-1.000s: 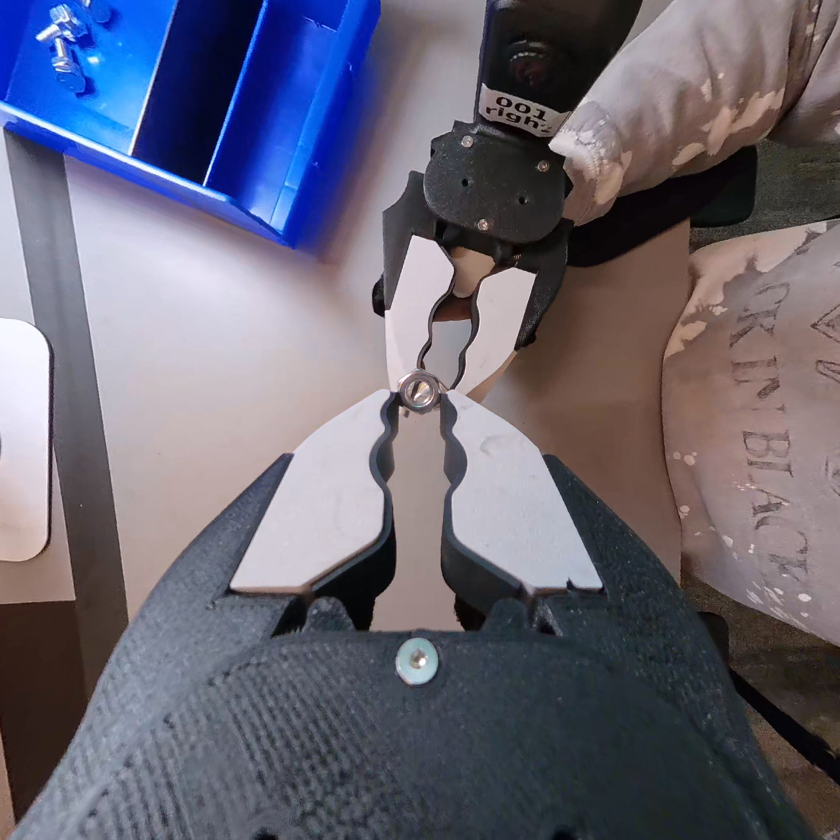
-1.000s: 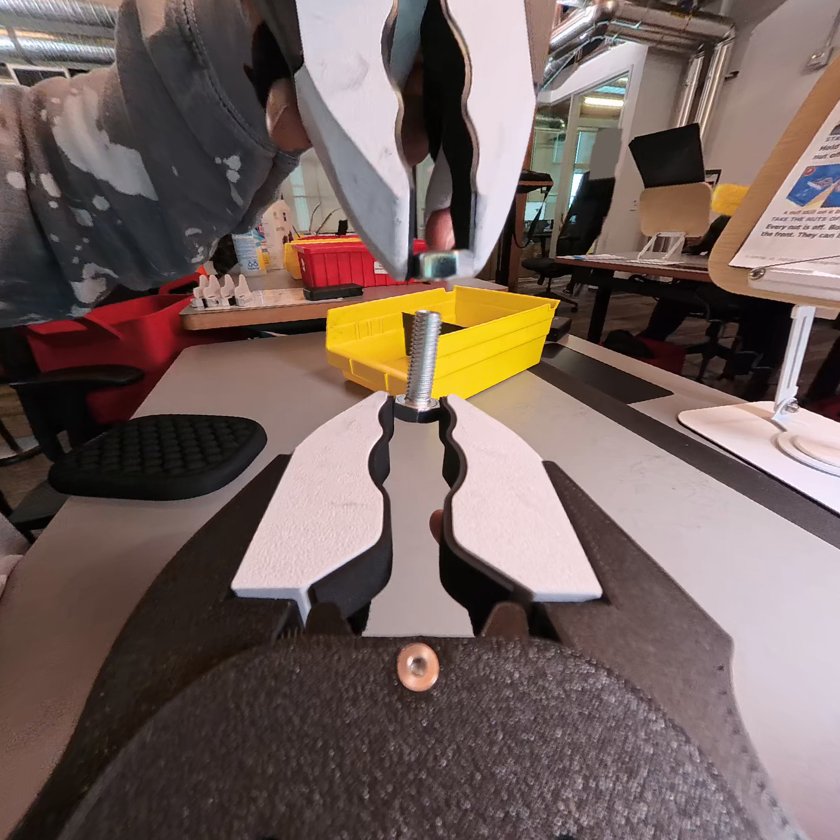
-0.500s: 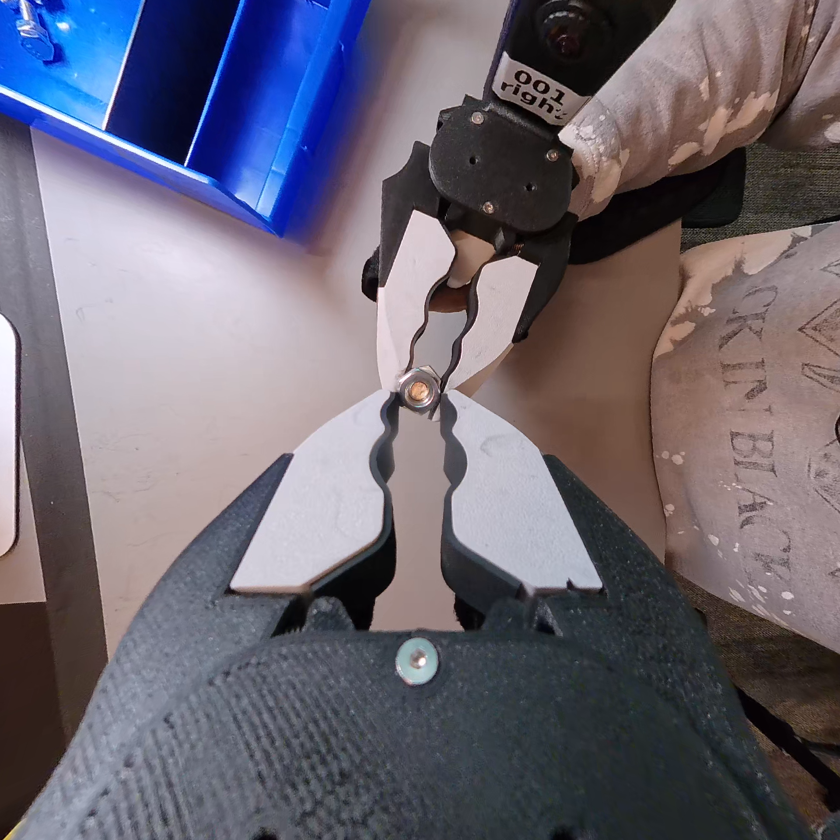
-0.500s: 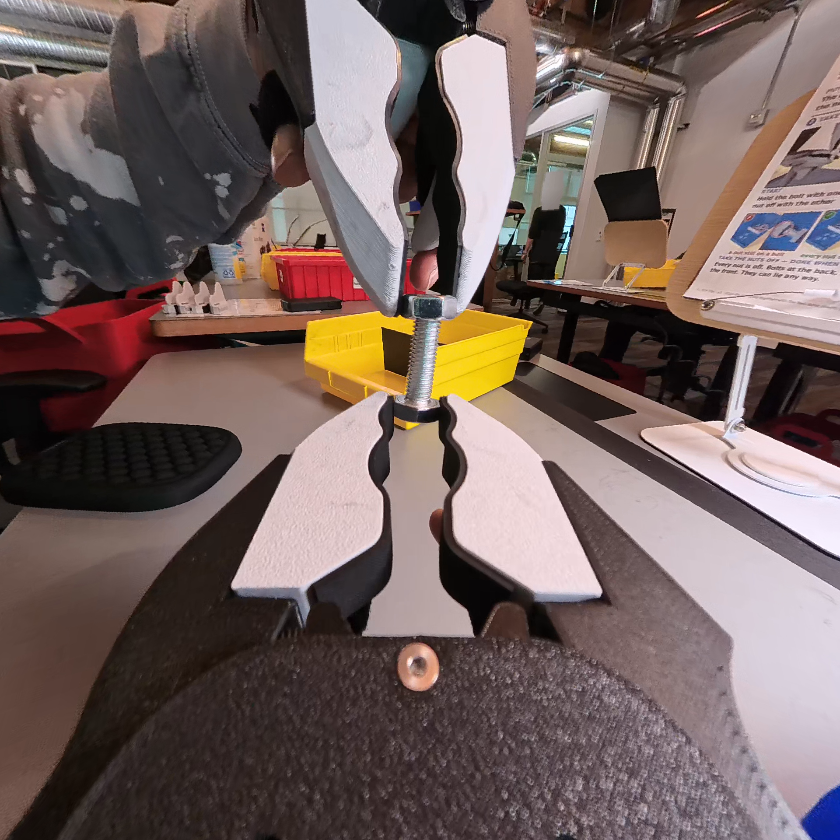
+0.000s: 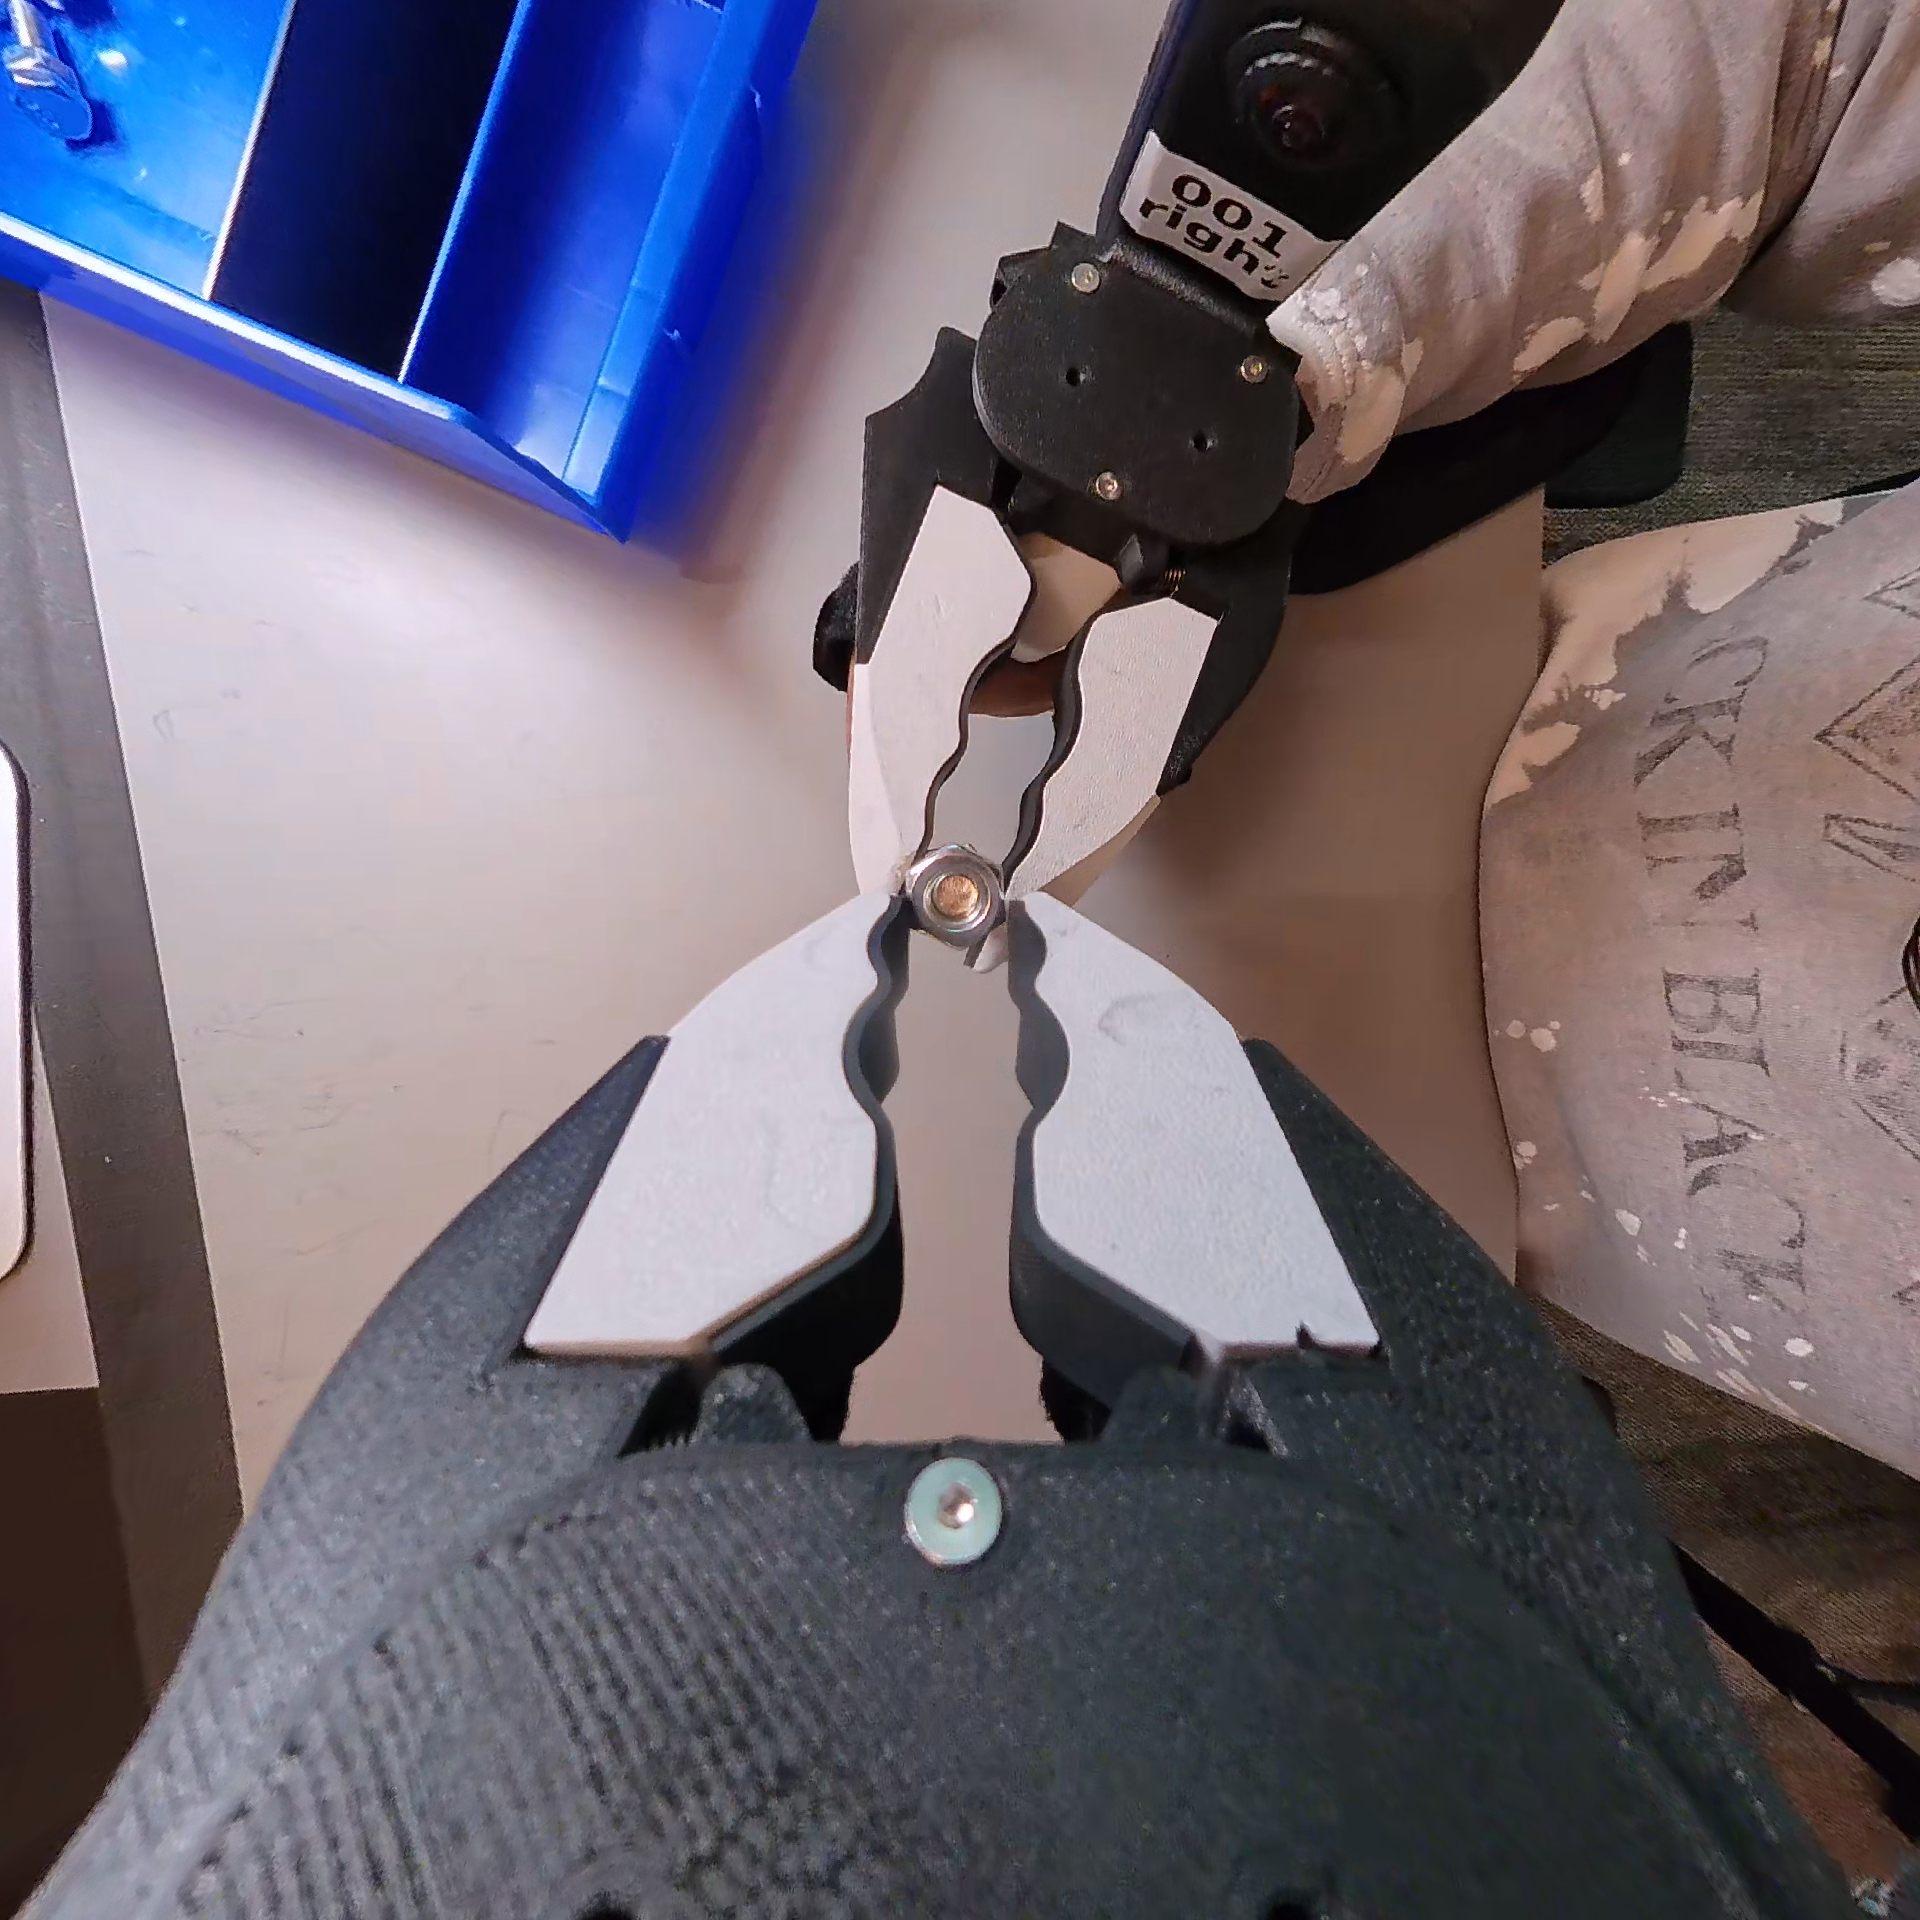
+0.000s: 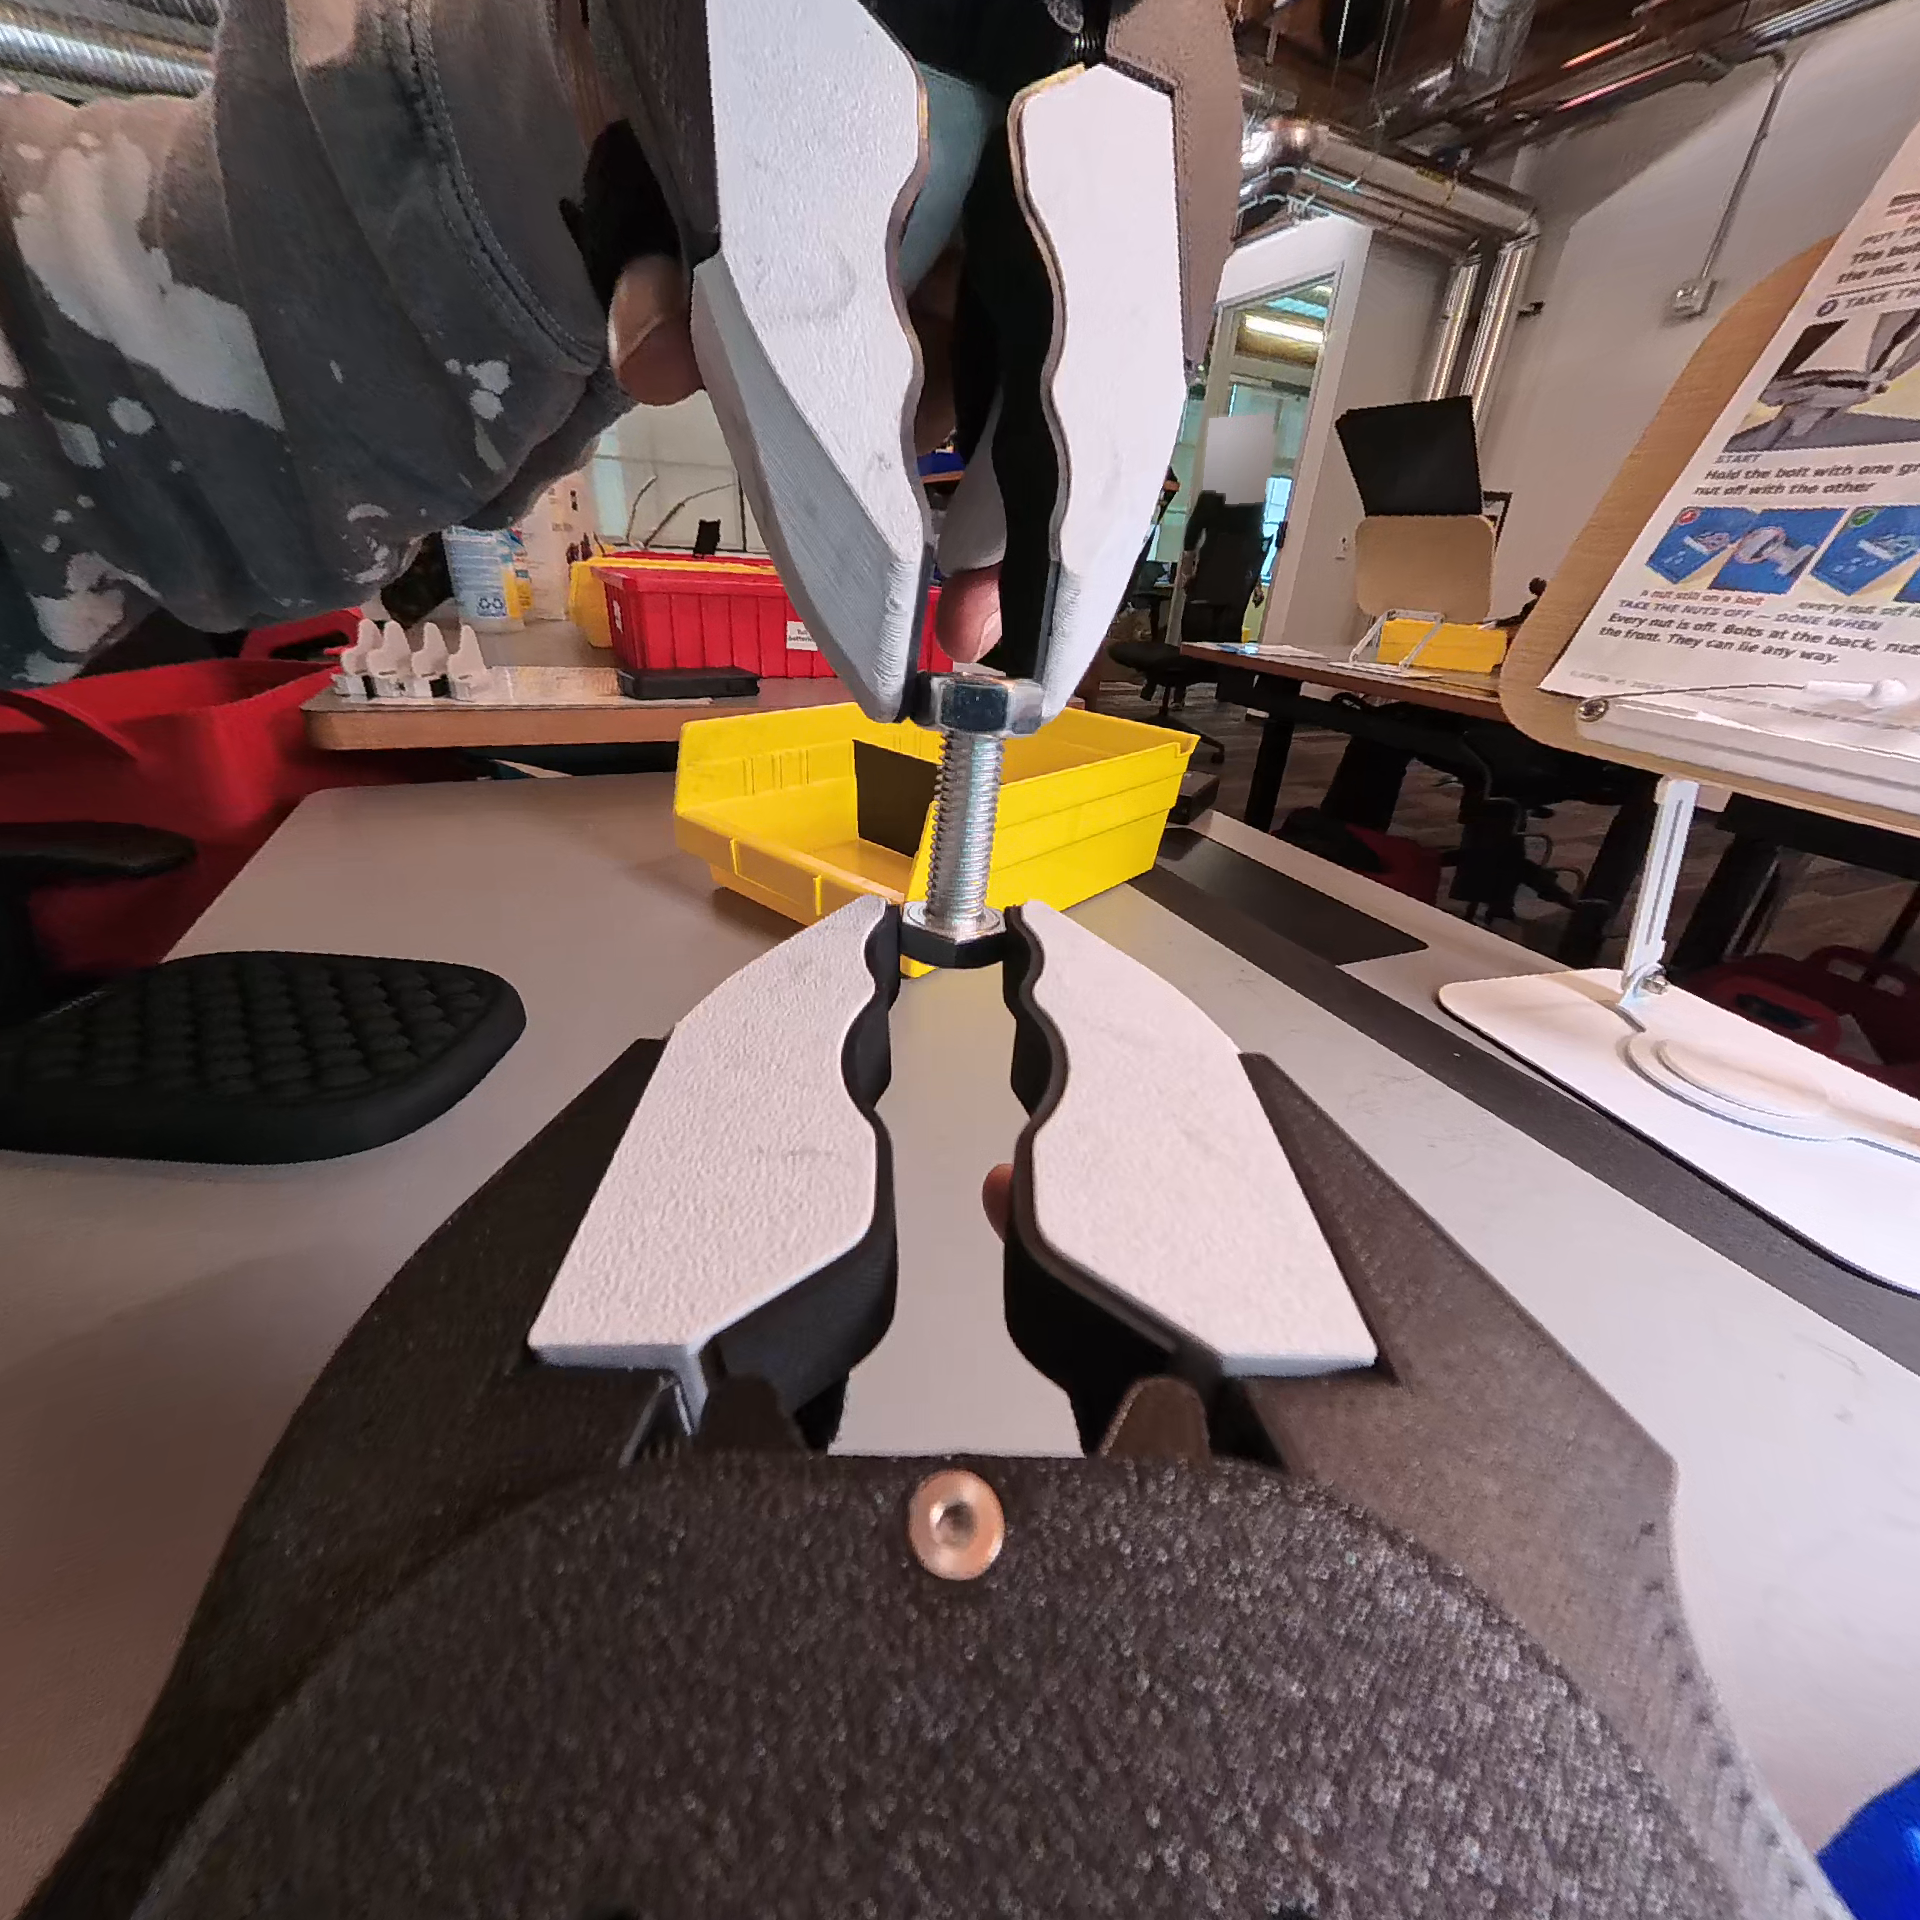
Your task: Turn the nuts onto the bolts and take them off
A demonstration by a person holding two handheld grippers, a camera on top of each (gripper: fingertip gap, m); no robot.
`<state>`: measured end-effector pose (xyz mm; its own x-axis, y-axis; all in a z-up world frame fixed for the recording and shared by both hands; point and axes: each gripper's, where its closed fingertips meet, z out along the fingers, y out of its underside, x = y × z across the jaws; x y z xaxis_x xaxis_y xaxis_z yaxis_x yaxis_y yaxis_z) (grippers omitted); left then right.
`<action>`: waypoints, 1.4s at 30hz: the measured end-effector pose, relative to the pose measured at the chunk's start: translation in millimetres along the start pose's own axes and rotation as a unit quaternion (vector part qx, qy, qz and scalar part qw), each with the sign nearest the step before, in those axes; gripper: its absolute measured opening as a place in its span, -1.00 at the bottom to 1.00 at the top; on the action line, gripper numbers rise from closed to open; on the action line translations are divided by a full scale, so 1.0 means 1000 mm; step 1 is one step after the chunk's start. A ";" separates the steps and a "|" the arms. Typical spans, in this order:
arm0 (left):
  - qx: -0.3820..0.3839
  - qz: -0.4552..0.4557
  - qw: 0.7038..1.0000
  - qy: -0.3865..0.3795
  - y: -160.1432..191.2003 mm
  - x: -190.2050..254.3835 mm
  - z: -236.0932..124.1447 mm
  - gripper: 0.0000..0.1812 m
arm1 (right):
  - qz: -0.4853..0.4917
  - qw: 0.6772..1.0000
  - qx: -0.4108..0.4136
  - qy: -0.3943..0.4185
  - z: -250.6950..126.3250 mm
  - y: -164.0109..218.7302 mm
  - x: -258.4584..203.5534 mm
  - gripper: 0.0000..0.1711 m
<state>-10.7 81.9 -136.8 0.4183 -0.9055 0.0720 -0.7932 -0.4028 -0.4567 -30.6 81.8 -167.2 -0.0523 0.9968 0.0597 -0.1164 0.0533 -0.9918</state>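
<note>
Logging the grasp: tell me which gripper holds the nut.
The left gripper, reaching from above, pinches the nut at the threaded tip of the bolt. The right gripper instead clamps its head.

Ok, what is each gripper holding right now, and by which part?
The right gripper clamps the bolt by its head, shank upright. The left gripper grips the nut by its sides, at the bolt's top end.

Shiny threaded metal bolt (image 6: 964, 831), bright metal nut (image 6: 982, 704), glossy yellow plastic bin (image 6: 790, 821), matt tabletop (image 6: 499, 894).
</note>
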 end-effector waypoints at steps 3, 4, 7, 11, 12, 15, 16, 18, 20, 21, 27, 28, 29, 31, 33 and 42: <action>0.008 0.002 1.000 0.001 -0.001 0.001 -0.001 -0.74 | 0.001 1.000 0.002 0.001 0.000 -0.001 0.000 -0.78; 0.011 0.001 1.000 0.000 -0.002 0.000 -0.001 -0.73 | 0.002 1.000 0.003 0.001 0.000 -0.001 0.001 -0.78; 0.028 0.003 1.000 -0.005 -0.003 0.000 -0.005 -0.68 | 0.003 1.000 0.004 0.001 -0.001 -0.002 0.001 -0.78; 0.103 -0.008 0.995 -0.008 -0.006 -0.001 -0.012 -0.66 | 0.002 1.000 0.012 0.002 -0.002 -0.005 0.001 -0.78; 0.137 -0.013 0.991 -0.007 -0.008 -0.002 -0.014 -0.66 | 0.003 1.000 0.015 0.002 -0.002 -0.006 0.001 -0.78; 0.257 -0.033 0.966 -0.011 -0.013 -0.001 -0.021 -0.67 | 0.004 1.000 0.027 0.005 -0.004 -0.012 0.002 -0.78; 0.300 -0.044 0.953 -0.007 -0.016 0.001 -0.023 -0.68 | 0.005 0.999 0.031 0.005 -0.005 -0.015 0.002 -0.78; 0.368 -0.058 0.928 -0.008 -0.018 0.002 -0.025 -0.68 | 0.008 0.999 0.039 0.007 -0.006 -0.019 0.002 -0.78; 0.427 -0.067 0.902 -0.010 -0.022 0.002 -0.031 -0.68 | 0.008 0.999 0.043 0.008 -0.007 -0.022 0.003 -0.78; 0.449 -0.068 0.891 -0.010 -0.023 0.002 -0.034 -0.68 | 0.009 0.999 0.044 0.009 -0.007 -0.024 0.003 -0.78; 0.485 -0.054 0.873 -0.015 -0.027 0.004 -0.032 -0.67 | 0.022 0.998 0.055 0.007 -0.007 -0.029 0.000 -0.78; 0.484 -0.053 0.873 -0.021 -0.027 0.002 -0.030 -0.68 | 0.024 0.998 0.056 0.005 -0.007 -0.029 0.000 -0.78; 0.481 -0.052 0.875 -0.027 -0.026 0.001 -0.028 -0.68 | 0.026 0.998 0.058 0.004 -0.007 -0.030 -0.001 -0.78; 0.481 -0.048 0.875 -0.028 -0.025 0.000 -0.026 -0.68 | 0.028 0.998 0.060 0.002 -0.007 -0.031 -0.002 -0.78; 0.485 -0.049 0.873 -0.026 -0.025 0.000 -0.027 -0.68 | 0.030 0.998 0.062 0.001 -0.007 -0.032 -0.003 -0.78; 0.505 -0.057 0.861 -0.018 -0.020 -0.003 -0.036 -0.73 | 0.036 0.993 0.108 -0.031 -0.013 -0.047 -0.011 -0.78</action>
<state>-12.0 88.0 -95.5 0.4954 -0.8559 0.1484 0.0365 -0.1502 -0.9880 -11.3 69.0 -122.3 -0.1281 0.9918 0.0038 -0.3197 -0.0377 -0.9468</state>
